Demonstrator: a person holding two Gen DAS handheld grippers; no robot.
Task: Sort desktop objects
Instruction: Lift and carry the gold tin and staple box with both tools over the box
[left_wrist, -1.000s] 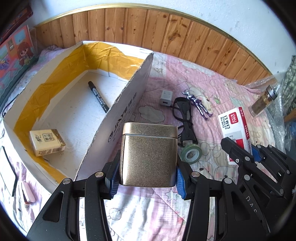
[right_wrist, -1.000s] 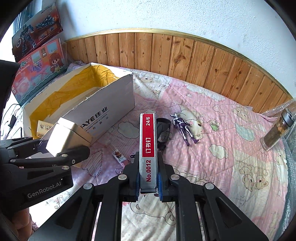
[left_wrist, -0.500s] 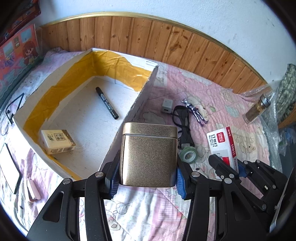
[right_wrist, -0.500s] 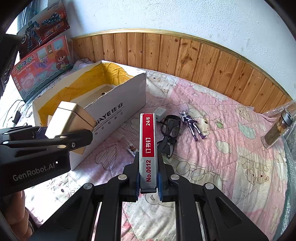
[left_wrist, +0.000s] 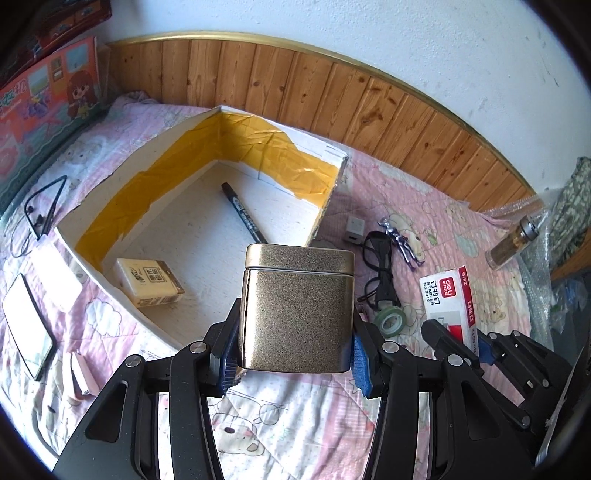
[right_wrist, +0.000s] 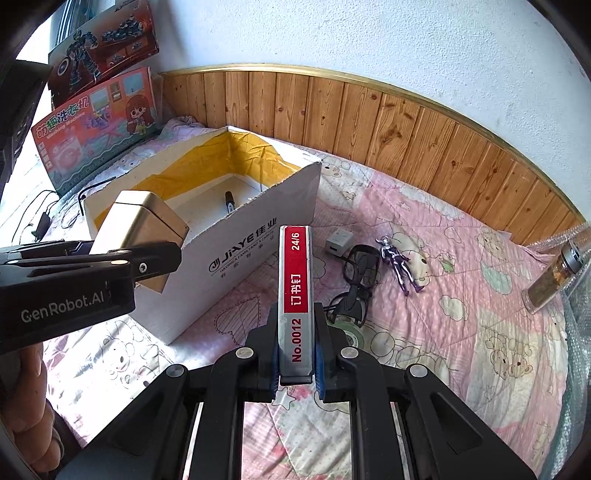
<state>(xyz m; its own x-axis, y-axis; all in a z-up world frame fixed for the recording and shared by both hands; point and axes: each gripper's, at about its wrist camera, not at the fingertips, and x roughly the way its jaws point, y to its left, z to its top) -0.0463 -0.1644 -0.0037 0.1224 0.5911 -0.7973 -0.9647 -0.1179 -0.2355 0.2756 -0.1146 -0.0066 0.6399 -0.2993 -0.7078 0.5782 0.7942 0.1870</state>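
My left gripper (left_wrist: 295, 358) is shut on a gold square tin (left_wrist: 297, 306) and holds it in the air near the front right wall of the open white cardboard box (left_wrist: 88, 206). The tin also shows in the right wrist view (right_wrist: 142, 225), beside the box (right_wrist: 258, 240). My right gripper (right_wrist: 296, 363) is shut on a red and white staple box (right_wrist: 295, 288), also seen in the left wrist view (left_wrist: 448, 295), held above the pink quilt. Inside the box lie a black marker (left_wrist: 243, 216) and a small yellow carton (left_wrist: 147, 282).
On the quilt right of the box lie a white charger cube (right_wrist: 339, 240), black glasses (right_wrist: 356, 280), a purple figurine (right_wrist: 399, 264), a green tape roll (left_wrist: 391, 321) and a glass jar (right_wrist: 554, 275). A phone (left_wrist: 27, 326) and cables lie to the left. Toy boxes (right_wrist: 96, 122) lean at the wall.
Both grippers have risen and drawn back with their loads; the box and quilt objects look smaller and farther. The tin now hangs nearer the box's open top.
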